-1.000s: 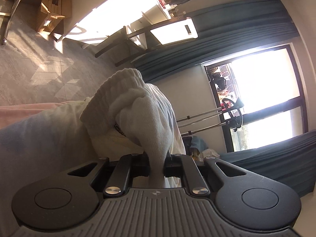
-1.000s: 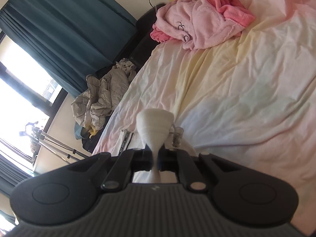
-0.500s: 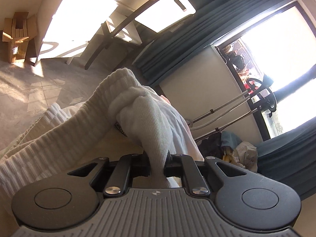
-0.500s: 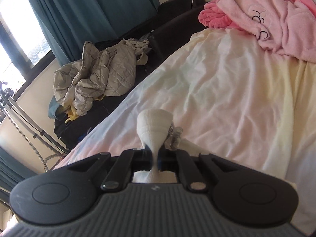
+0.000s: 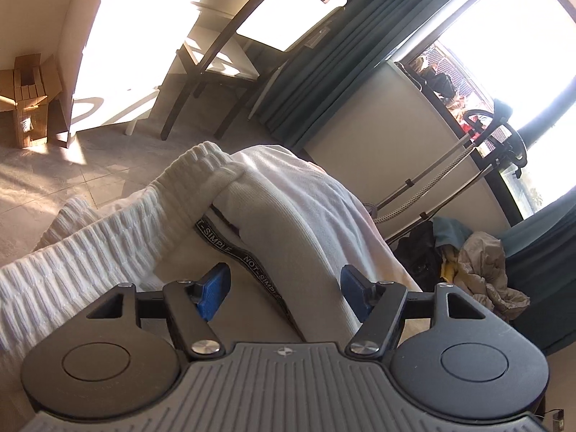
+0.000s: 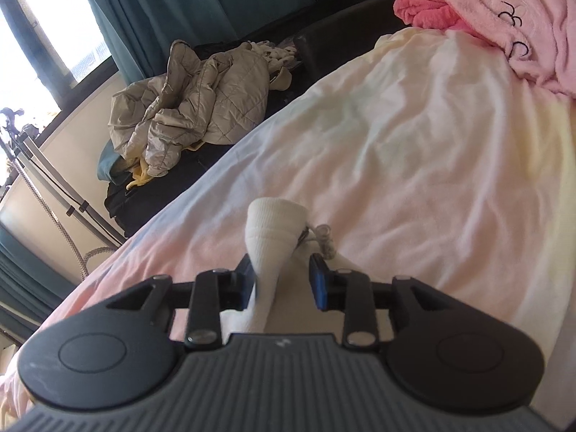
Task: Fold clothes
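A white ribbed knit garment (image 5: 288,216) with an elastic waistband (image 5: 118,226) and a black drawstring printed with letters (image 5: 248,262) lies in front of my left gripper (image 5: 284,293). That gripper is open; the fabric runs between its blue pads (image 5: 214,291) without being pinched. In the right wrist view a bunched white end of the garment (image 6: 275,230) stands between the pads of my right gripper (image 6: 282,282), which is open, its jaws apart. The garment rests on a pale pink and cream bed sheet (image 6: 414,151).
A pink fleece robe (image 6: 504,18) lies at the bed's far right. A beige quilted jacket (image 6: 194,97) is heaped on a dark sofa beside the bed. Teal curtains (image 5: 331,68), a table and chair (image 5: 223,54), a cardboard box (image 5: 28,100) and tripod legs (image 5: 450,172) stand around.
Both grippers were shut on the white garment and have opened, letting it go. The left view has swung lower over the waistband; the right has moved closer to the sheet.
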Demonstrator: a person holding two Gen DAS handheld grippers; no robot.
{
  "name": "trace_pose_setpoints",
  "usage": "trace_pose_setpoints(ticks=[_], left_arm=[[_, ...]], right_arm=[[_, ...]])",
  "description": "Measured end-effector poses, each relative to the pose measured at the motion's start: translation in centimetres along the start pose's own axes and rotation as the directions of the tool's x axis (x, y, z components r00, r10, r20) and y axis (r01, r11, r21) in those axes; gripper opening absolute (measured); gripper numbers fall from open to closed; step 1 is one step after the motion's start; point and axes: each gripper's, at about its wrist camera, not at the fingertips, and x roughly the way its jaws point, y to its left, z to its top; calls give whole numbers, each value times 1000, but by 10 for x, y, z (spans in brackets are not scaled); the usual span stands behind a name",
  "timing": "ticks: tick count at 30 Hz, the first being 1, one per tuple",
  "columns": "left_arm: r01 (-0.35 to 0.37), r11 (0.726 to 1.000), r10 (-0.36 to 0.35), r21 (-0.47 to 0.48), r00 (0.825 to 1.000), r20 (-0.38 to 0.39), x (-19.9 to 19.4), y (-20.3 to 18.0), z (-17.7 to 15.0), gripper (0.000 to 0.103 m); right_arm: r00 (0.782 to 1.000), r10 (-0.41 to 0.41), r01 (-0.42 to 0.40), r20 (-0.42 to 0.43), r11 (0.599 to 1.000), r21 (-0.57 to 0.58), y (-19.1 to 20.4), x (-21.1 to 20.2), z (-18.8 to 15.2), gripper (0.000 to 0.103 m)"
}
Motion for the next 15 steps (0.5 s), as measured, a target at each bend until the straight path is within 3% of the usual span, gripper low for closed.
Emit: trace_pose_setpoints(ticks=[3,4,8,10,15], left_arm=[[42,999,-42,-7,999,4,-32,2,-18,78],[52,998,-52,-18,999,2,-43,5,-24,82],[89,990,-91,-111,996,-14,-84,32,-48,85],[75,985,-81,-152,996,-32,-100,50,-58,87],[60,976,-73,-210,996,-52,-91,73,-63,87]], right_arm=[[999,35,-35,13,999,-12,-11,-41,-5,40],[999,39,-39,16,999,-8,-16,-54,-6,46],[997,70,-70,-7,997,42,-41,-103,-15,51],[997,67,-65,-29,995,76,-54,-121,-22,60],[986,114,-93,-123,982,165,-79,-139,-43,67]])
